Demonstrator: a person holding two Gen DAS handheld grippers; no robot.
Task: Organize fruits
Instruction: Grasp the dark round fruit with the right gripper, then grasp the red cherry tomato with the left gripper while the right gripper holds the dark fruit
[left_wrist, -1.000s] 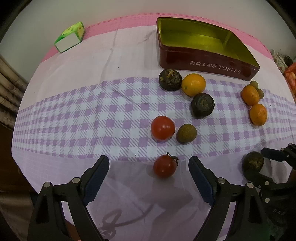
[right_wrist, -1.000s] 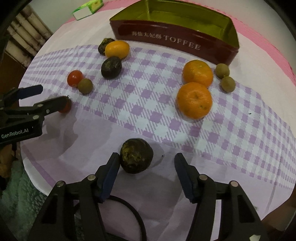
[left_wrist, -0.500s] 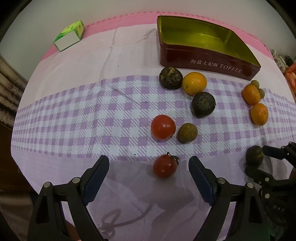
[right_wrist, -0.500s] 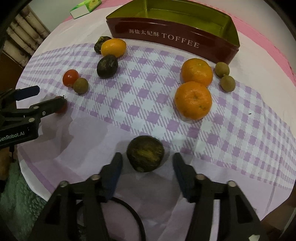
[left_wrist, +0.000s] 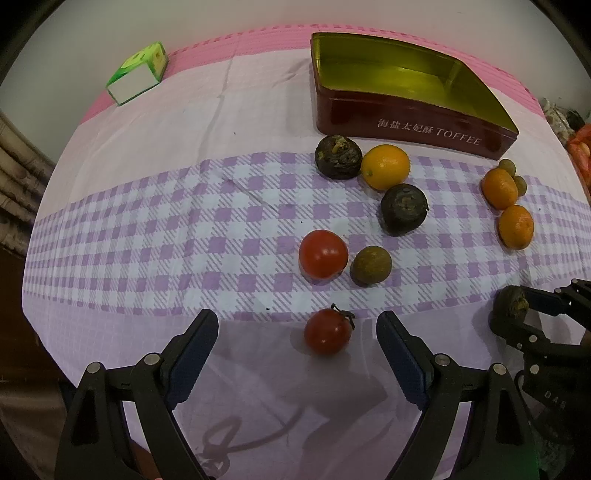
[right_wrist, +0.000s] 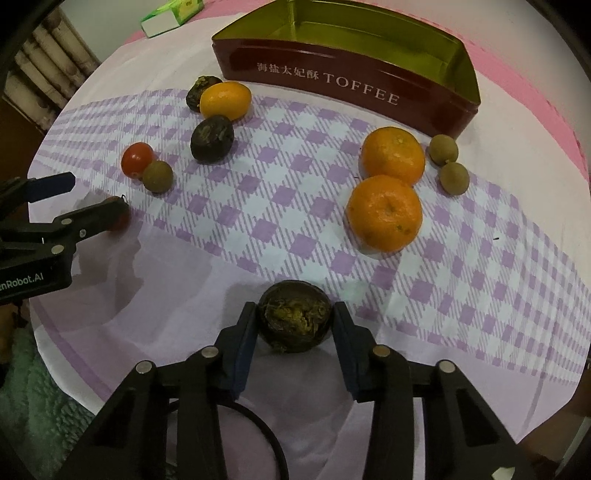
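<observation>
- While your right gripper (right_wrist: 295, 325) has its two pads on both sides of the dark wrinkled fruit (right_wrist: 294, 320), check that the pads really touch it; they look in contact and closed on it, near the front edge of the tablecloth (right_wrist: 280, 206)
- Your left gripper (left_wrist: 297, 341) stands wide open, and the small stemmed tomato (left_wrist: 327, 336) lies on the cloth between its fingers, touching neither
- Squeeze the dark fruit gently, I think, because its skin looks soft and uneven and it can slip or be crushed
- Lift it straight up before you go forward, so that you do not push the two tangerines (right_wrist: 386, 212) which lie between you and the toffee tin (right_wrist: 458, 110)
- Carry it over the tin wall and open only when it is low inside; the tin is empty, so any corner is good
- For the tomato, bring the left fingers forward until it sits in the middle of the pads, then close slowly; the round shape can roll away
- Keep both grippers apart, since they work near each other at the front
</observation>
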